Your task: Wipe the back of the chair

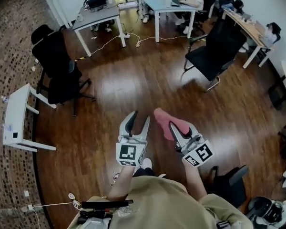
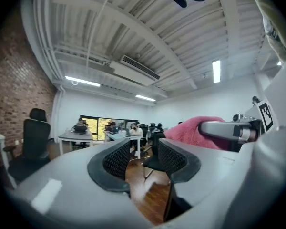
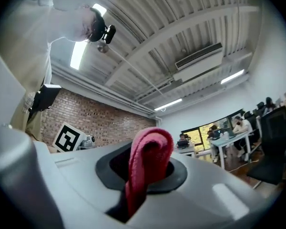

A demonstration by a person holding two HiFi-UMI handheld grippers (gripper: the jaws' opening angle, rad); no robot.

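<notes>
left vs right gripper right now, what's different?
The left gripper has its jaws apart with nothing between them; the right gripper is shut on a folded pink cloth. In the head view, the left gripper points straight ahead, while the right gripper angles inward toward it. Both are held out over the wood floor.

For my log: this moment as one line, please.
left gripper open | right gripper holds folded pink cloth | wiping not begun
</notes>
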